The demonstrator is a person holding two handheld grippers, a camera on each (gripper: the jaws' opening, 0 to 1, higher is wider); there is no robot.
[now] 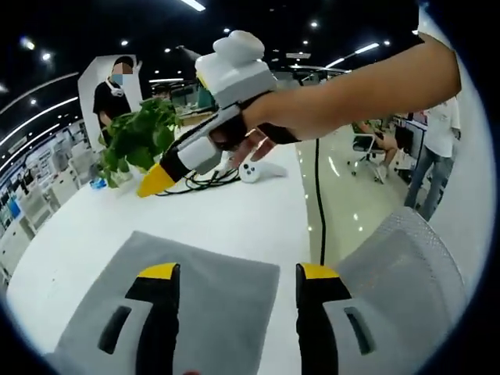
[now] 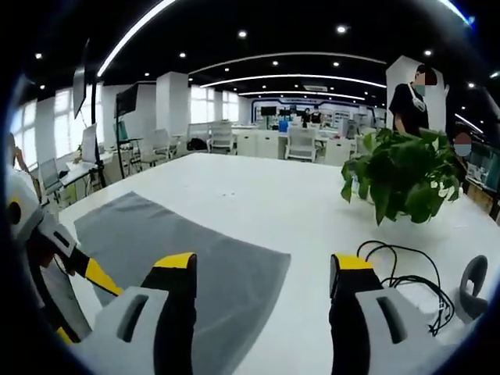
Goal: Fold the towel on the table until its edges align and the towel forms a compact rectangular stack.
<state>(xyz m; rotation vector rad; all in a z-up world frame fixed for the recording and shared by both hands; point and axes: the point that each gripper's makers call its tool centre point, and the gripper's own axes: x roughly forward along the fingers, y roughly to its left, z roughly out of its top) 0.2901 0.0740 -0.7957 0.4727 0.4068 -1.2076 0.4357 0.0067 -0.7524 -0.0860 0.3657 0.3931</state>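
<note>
Two claws hovering spread over the grey towel [image 2: 187, 258], gripping nothing | towel lying flat, unfolded on the white bench [image 2: 266, 195], near the potted plant [image 2: 402, 180] | left claw [image 1: 238, 273], right claw [image 2: 263, 266] seemingly lining up for an edge.

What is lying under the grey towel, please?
The grey towel lies flat on the white table, which shows around its edges. Whatever lies beneath its middle is covered and cannot be seen; no bump suggests anything there.

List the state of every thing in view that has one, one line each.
towel: spread flat on the table, unfolded
left gripper: open, holding nothing, above the towel
right gripper: open, holding nothing
potted plant: upright on the table
black cable: loosely coiled on the table
</note>
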